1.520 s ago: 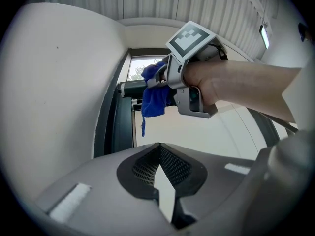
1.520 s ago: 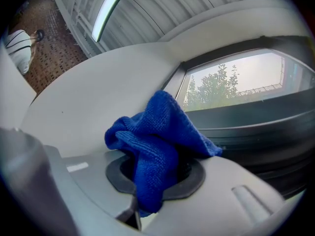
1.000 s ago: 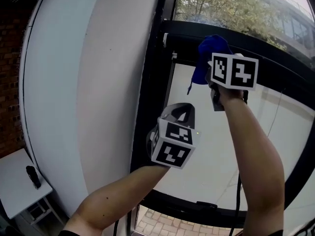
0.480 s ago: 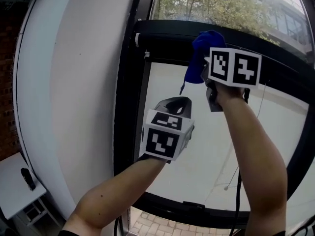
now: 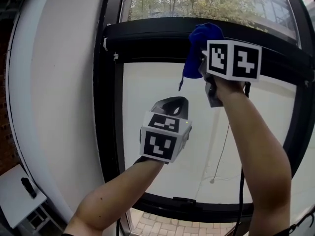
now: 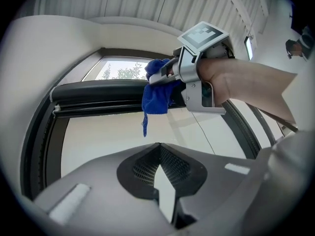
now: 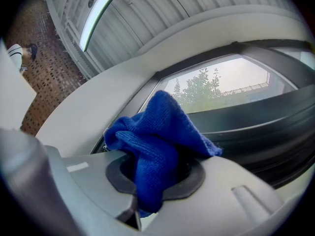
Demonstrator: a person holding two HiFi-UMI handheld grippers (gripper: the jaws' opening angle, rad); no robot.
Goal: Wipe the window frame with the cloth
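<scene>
Up at one o'clock the right gripper (image 5: 203, 58) has its jaws clamped on the blue cloth (image 5: 199, 43), which bunches against the black top bar of the window frame (image 5: 147, 37). The left gripper (image 5: 172, 106) hangs lower, at seven o'clock from the cloth, jaws closed on nothing, facing the pale pane (image 5: 157, 82)

Deep blue cloth (image 7: 157, 132), black window frame (image 5: 147, 36), grey bodies of left gripper (image 6: 160, 168) and right gripper (image 7: 152, 186), black-and-white square patterns on white marker cubes (image 5: 233, 59), off-white wall (image 5: 64, 82), pale cream lower pane (image 5: 157, 82), green foliage (image 5: 197, 1), reddish-brown brick (image 7: 49, 73).
</scene>
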